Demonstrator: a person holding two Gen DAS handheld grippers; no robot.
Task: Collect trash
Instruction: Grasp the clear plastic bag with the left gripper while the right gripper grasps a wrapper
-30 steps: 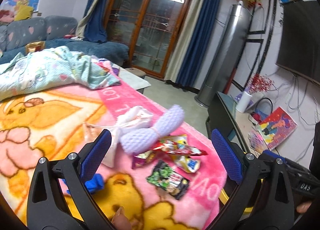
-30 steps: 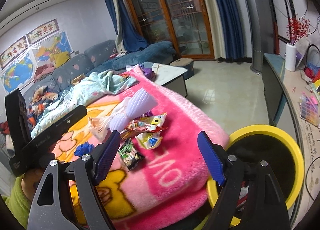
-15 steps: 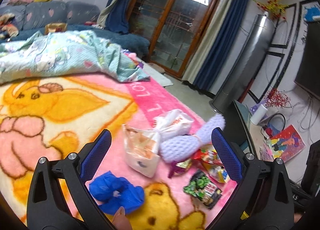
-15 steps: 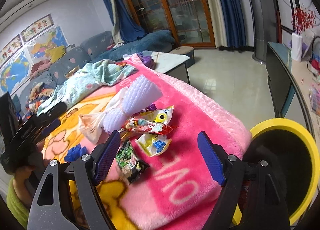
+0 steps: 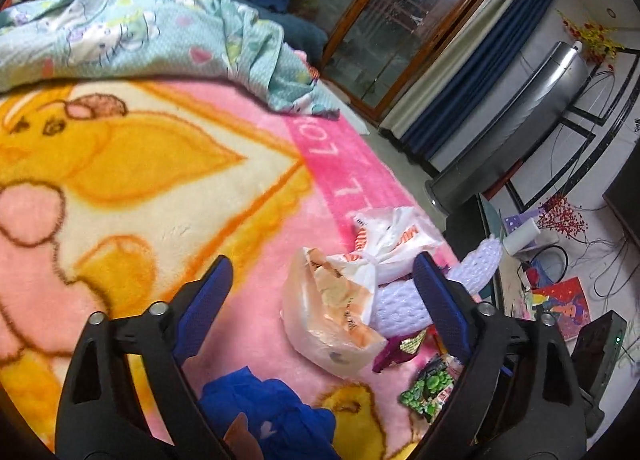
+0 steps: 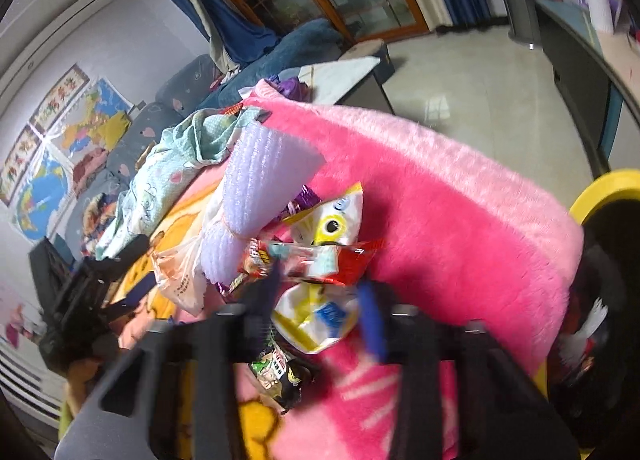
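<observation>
- We work over a pink cartoon blanket [image 5: 132, 164] where the trash lies heaped near the right edge: a crumpled plastic bag [image 5: 340, 316], a purple foam net [image 6: 256, 196], a red wrapper [image 6: 312, 260], a yellow-and-white wrapper [image 6: 320, 316], a green snack packet [image 5: 430, 388] and a blue scrap [image 5: 272, 412].
- Our left gripper [image 5: 320, 300] has just been narrowing its jaws; they stand apart, the plastic bag lying between them with neither pad pressing on it.
- Our right gripper [image 6: 320, 300] has just been closing fast; its blurred jaws stand near together on either side of the yellow-and-white wrapper, and we cannot tell whether the pads grip it yet.
- We judge every piece light, soft and crinkly; the foil wrappers look slippery, so a pinch across a flat middle or a crimped end suits them, while the bag offers a bunched knot.
- The yellow bin [image 6: 600, 188] stands beside the bed at far right, cut off by the frame edge.
- Motion blur smears the right view, and the red wrapper overlaps the piles beneath it.
</observation>
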